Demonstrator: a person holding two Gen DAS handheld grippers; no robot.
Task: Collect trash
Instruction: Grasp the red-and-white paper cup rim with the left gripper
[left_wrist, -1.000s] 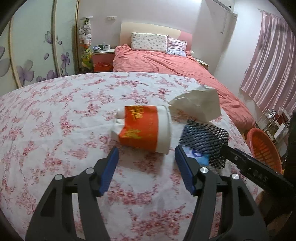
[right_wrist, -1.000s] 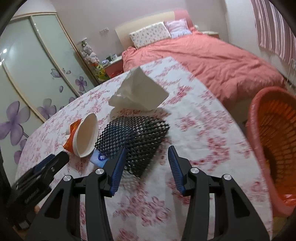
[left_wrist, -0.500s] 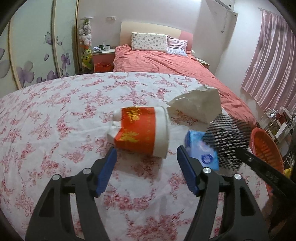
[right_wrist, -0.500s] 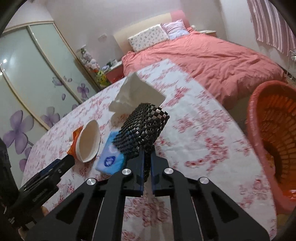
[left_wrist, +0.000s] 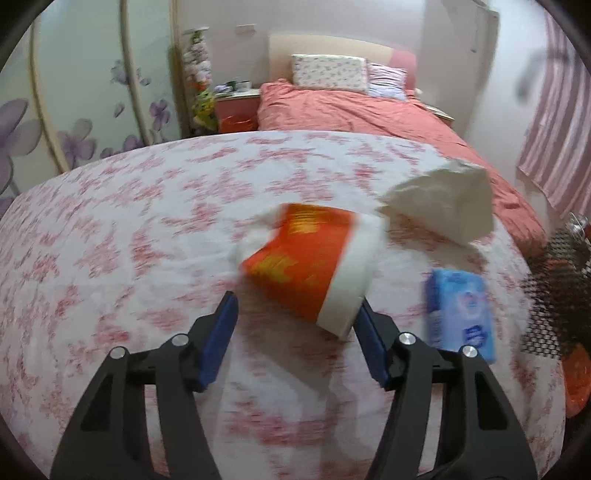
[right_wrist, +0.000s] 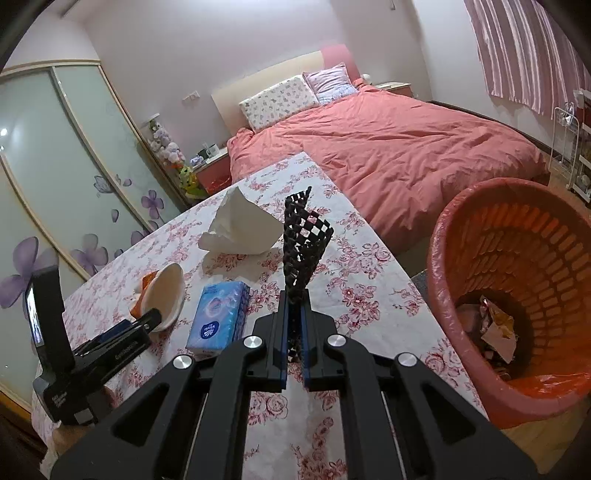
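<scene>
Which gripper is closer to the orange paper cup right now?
Left. The left gripper has its open fingers on either side of the orange paper cup; the right gripper is off to the cup's right, shut on the black mesh.

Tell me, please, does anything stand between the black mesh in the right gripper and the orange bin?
Nothing visible does. The right gripper holds the black mesh above the table, and the orange bin stands open just beyond the table's edge.

Soft, even indoor light fills both views, with a pinkish cast. The left wrist view is smeared by motion blur — the orange cup (left_wrist: 308, 264) and tablecloth (left_wrist: 110, 240) print streak. The right wrist view is sharp. Fisheye bending curves the wardrobe doors (right_wrist: 55, 177), and dark vignetting rims both frames.
</scene>
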